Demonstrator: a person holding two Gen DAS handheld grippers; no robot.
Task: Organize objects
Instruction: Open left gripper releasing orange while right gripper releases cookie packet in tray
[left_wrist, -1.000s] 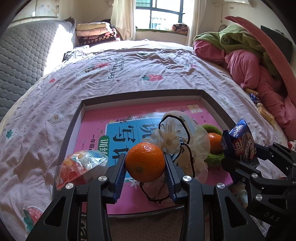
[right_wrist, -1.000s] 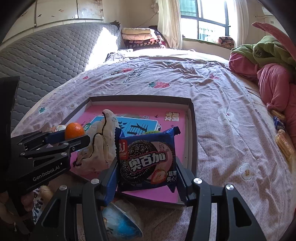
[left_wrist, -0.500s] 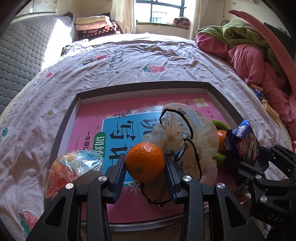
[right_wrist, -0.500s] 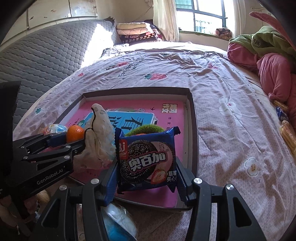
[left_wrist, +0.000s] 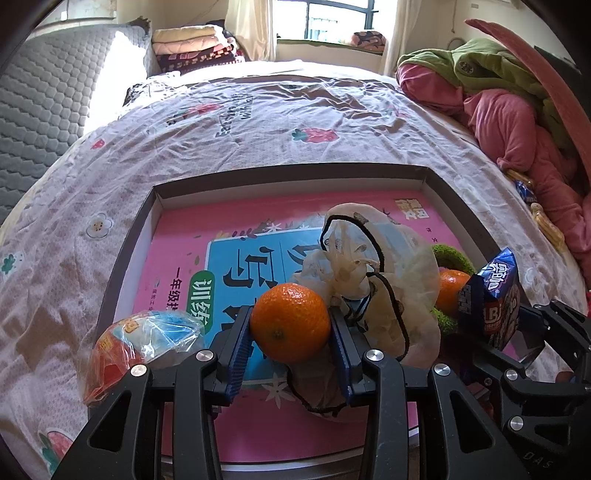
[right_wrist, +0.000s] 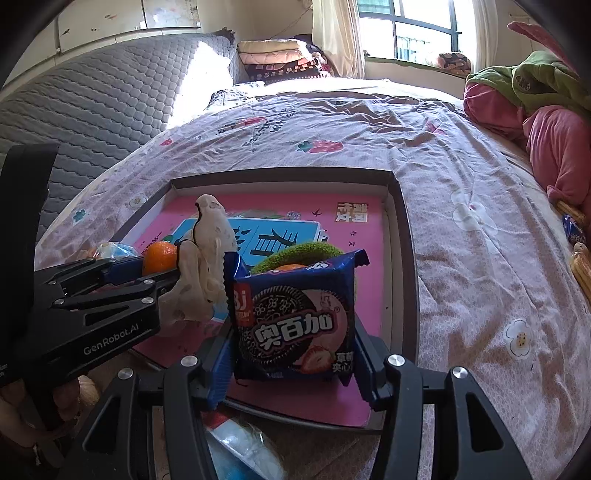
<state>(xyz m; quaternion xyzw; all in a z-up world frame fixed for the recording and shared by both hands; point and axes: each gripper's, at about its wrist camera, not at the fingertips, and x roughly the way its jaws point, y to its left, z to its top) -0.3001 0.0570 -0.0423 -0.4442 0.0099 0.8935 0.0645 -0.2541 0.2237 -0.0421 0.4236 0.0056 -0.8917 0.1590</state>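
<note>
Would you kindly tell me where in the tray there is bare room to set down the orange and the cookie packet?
The pink book lies bare along the tray's far wall and left wall. It is crowded near right: the cloth pouch, the green ring and a second orange. The left claw holds the orange, the right claw the cookie packet.

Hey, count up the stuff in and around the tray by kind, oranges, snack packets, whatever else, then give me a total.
Oranges: 2, one in the left tool, one on the green ring
Cookie packets: 1, in the right tool
Clear snack bags: 1
Cream cloth pouches: 1
Green rings: 1
Pink books: 1
Total: 7
</note>
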